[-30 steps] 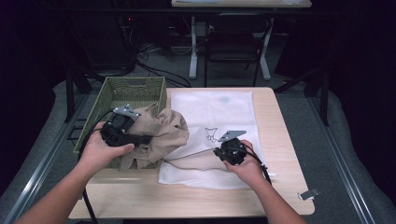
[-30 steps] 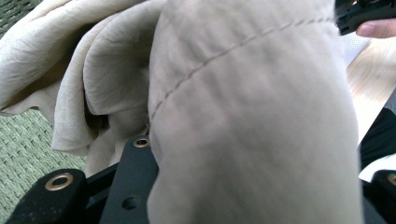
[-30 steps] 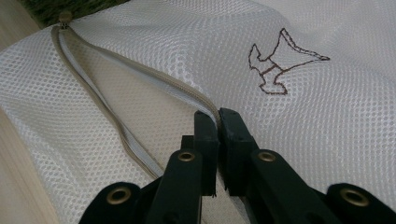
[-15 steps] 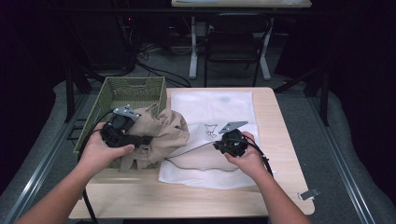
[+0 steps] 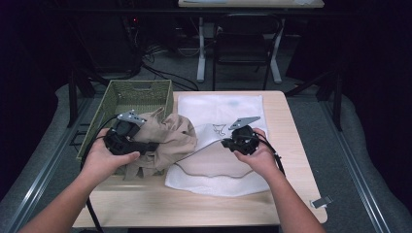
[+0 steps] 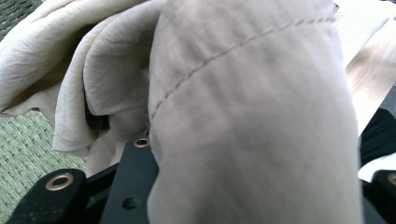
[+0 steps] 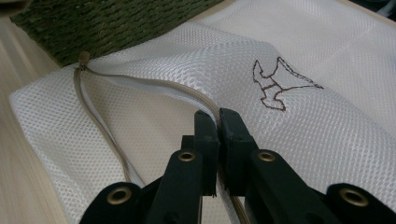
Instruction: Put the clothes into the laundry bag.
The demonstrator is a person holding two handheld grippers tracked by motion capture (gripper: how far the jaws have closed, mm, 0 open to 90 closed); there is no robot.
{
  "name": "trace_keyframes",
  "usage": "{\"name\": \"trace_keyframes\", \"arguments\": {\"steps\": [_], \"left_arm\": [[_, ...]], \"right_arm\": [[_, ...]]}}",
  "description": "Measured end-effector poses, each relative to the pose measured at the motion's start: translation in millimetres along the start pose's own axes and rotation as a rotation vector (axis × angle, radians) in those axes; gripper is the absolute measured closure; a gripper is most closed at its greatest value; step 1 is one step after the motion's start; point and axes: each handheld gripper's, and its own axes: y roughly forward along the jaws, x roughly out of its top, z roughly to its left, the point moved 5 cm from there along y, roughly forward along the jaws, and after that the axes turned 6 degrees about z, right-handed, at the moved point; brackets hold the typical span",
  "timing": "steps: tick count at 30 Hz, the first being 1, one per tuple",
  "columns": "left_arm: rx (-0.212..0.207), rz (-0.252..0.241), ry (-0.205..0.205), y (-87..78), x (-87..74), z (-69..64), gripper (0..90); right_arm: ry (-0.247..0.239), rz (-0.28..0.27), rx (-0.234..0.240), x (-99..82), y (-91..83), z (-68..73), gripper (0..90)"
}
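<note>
While my right tool [image 7: 217, 116] pinches the mesh bag's [image 5: 221, 182] zipper edge [image 7: 154, 86] up, my left tool [image 5: 127, 141], gripping the beige garment [image 5: 167, 138], must stuff it inside.

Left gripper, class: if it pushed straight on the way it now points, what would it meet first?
Probably more of the beige garment already bunched between its jaws. The left gripper points right, toward the white mesh bag, whose edge the right gripper pinches up; depth is unclear.

Green basket [image 5: 116, 99], wooden table [image 5: 286, 121]
</note>
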Motion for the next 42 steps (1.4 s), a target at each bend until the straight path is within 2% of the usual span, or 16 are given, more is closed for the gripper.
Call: {"name": "trace_keyframes", "arguments": {"steps": [6, 11, 22, 29, 35, 42], "left_arm": [[0.004, -0.002, 0.014, -0.7, 0.4, -7.1, 63.1], [-0.011, -0.011, 0.011, 0.6, -2.5, -12.1, 63.2], [-0.014, -0.011, 0.032, 1.4, -3.0, -24.5, 63.2], [-0.028, -0.005, 0.047, 3.2, -4.3, -29.9, 63.2], [-0.047, -0.01, 0.066, 7.0, -8.5, -37.3, 63.2], [-0.07, 0.007, 0.079, 13.3, -16.6, -44.8, 63.2]], "right_arm": [[-0.005, -0.026, -0.004, 8.6, -2.3, -1.2, 86.8], [-0.014, -0.03, -0.002, 14.4, -3.0, -3.3, 86.9], [-0.004, -0.044, 0.04, 31.3, -7.9, -10.4, 86.9], [-0.005, -0.012, 0.048, 26.1, -3.2, -11.2, 86.9], [0.007, -0.015, 0.053, 24.8, -0.3, -9.7, 86.9], [-0.013, -0.017, 0.039, 26.4, -1.1, -5.7, 86.9]]}}
